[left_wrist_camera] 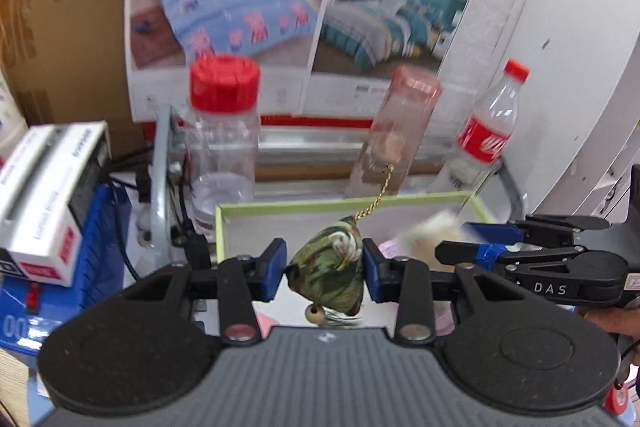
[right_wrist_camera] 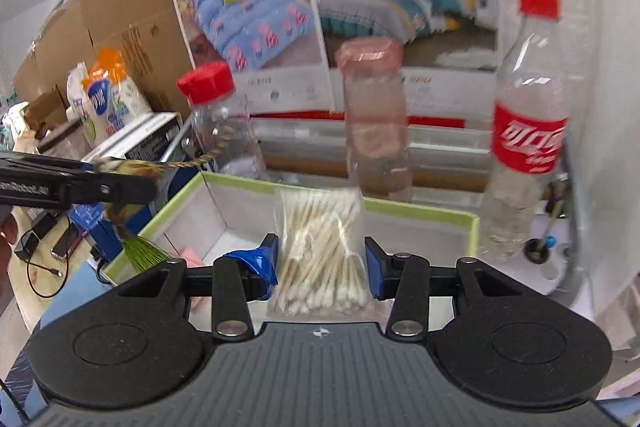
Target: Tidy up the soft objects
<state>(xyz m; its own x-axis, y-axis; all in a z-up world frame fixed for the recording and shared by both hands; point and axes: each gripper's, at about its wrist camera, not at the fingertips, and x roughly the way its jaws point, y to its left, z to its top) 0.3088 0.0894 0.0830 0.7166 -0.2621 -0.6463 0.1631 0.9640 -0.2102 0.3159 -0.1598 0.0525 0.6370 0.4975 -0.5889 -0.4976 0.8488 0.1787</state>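
My left gripper [left_wrist_camera: 325,269] is shut on a green camouflage sachet [left_wrist_camera: 328,279] with a gold cord, a wooden bead and a green tassel, held above the near edge of a green-rimmed white box [left_wrist_camera: 280,207]. My right gripper [right_wrist_camera: 320,269] is shut on a clear bag of cotton swabs [right_wrist_camera: 320,251], held over the same box [right_wrist_camera: 420,207]. The right gripper also shows in the left wrist view [left_wrist_camera: 456,239] with the blurred bag. The left gripper shows at the left of the right wrist view [right_wrist_camera: 120,183], the tassel [right_wrist_camera: 142,253] hanging below. Something pink [right_wrist_camera: 192,257] lies in the box.
Behind the box stand a red-capped clear jar [left_wrist_camera: 222,147], a pink-lidded clear bottle [left_wrist_camera: 394,135] and a cola bottle [left_wrist_camera: 490,131]. Printed bedding boxes [left_wrist_camera: 240,7] form the backdrop. White cartons on a blue crate [left_wrist_camera: 48,195] sit at the left. Cables and a phone [right_wrist_camera: 52,251] lie lower left.
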